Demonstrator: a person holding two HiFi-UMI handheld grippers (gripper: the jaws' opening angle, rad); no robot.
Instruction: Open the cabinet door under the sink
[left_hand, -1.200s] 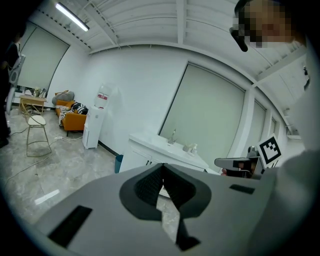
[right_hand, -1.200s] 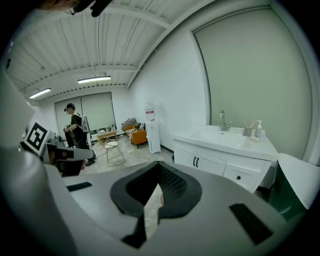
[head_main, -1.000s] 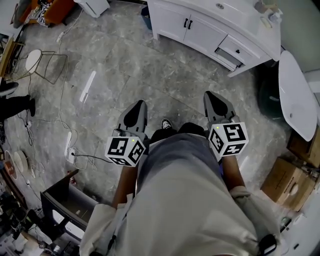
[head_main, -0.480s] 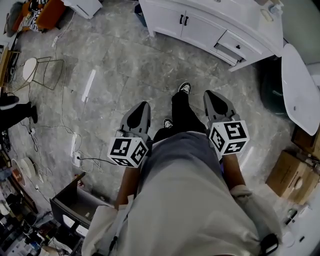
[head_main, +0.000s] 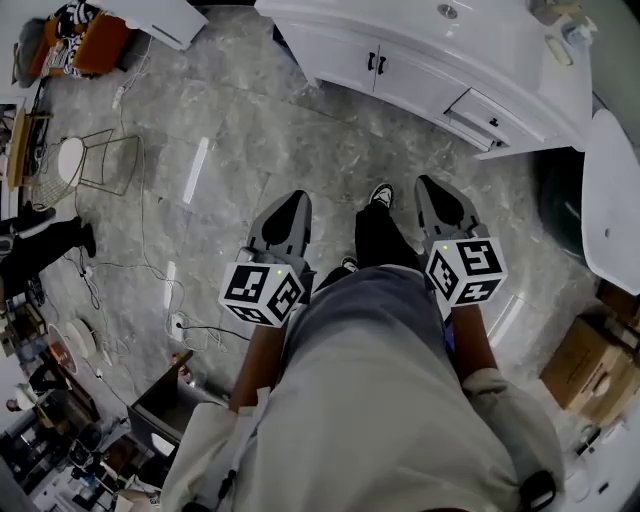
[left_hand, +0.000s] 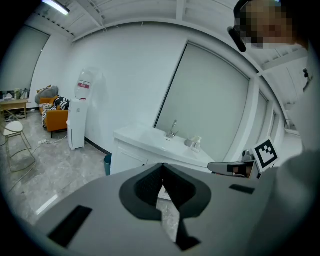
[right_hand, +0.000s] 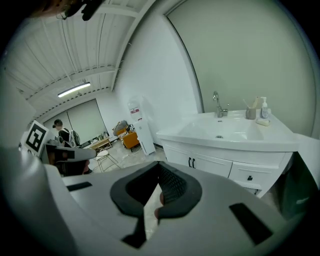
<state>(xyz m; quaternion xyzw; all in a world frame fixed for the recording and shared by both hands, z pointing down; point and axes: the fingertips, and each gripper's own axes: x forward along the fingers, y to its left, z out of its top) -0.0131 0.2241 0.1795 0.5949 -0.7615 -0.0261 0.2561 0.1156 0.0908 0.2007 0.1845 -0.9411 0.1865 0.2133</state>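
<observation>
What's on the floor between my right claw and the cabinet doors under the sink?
Nothing: head view shows bare grey floor between right claw and cabinet doors.

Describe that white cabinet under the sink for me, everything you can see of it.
The cabinet looks glossy white and stands on the grey marbled floor against the wall. Its two doors meet in the middle, where a pair of small black handles sits; both doors are shut. To their right is a drawer with a black knob. A white basin top with a metal tap rests on it. Nothing touches the doors.
</observation>
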